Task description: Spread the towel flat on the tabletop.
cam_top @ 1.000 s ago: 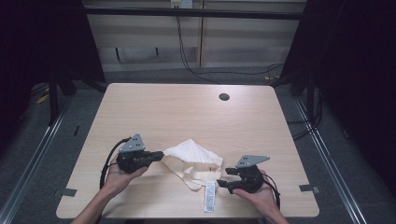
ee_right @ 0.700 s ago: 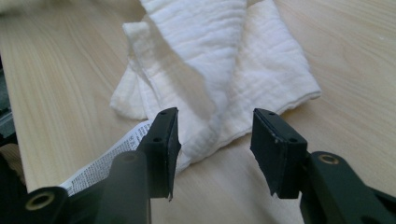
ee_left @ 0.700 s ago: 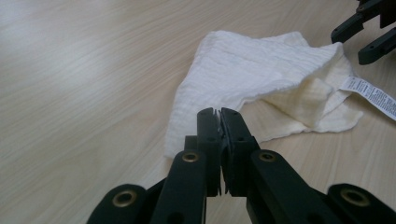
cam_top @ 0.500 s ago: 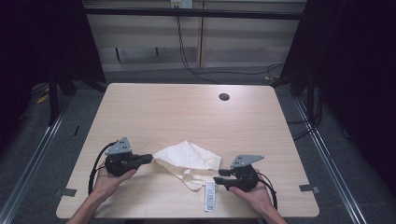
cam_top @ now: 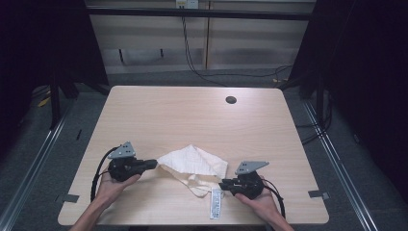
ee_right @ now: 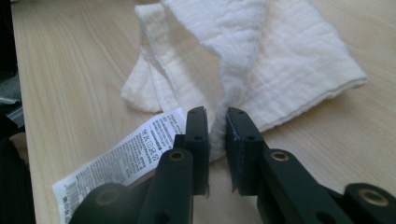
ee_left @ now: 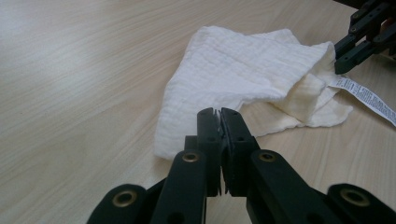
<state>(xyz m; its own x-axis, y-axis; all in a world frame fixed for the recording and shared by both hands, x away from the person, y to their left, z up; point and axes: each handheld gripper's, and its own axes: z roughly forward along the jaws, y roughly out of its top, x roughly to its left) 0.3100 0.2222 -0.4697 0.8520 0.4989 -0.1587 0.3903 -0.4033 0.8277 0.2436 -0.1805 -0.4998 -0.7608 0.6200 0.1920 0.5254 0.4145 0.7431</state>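
Nearest us, at the table's (cam_top: pixel 144 110) front edge, our two hands come in from below, each with a gripper. Our right gripper (cam_top: pixel 225 184) has its jaws drawn narrow on a fold of the white cloth (cam_top: pixel 195 163); in the right gripper view (ee_right: pixel 216 122) that fold runs down between the jaws, which press it from both sides. Just beside it lies the cloth's printed label (cam_top: pixel 215 203), flat on the wood and pointing toward the front edge. Our left gripper (cam_top: pixel 153 163) sits at the cloth's left corner; in the left gripper view (ee_left: pixel 220 116) its jaws stand nearly together with a sliver of white edge caught between them. The cloth lies crumpled between the two grippers, near the front middle of the table. Farther off, a small dark hole (cam_top: pixel 231 100) sits near the far edge.
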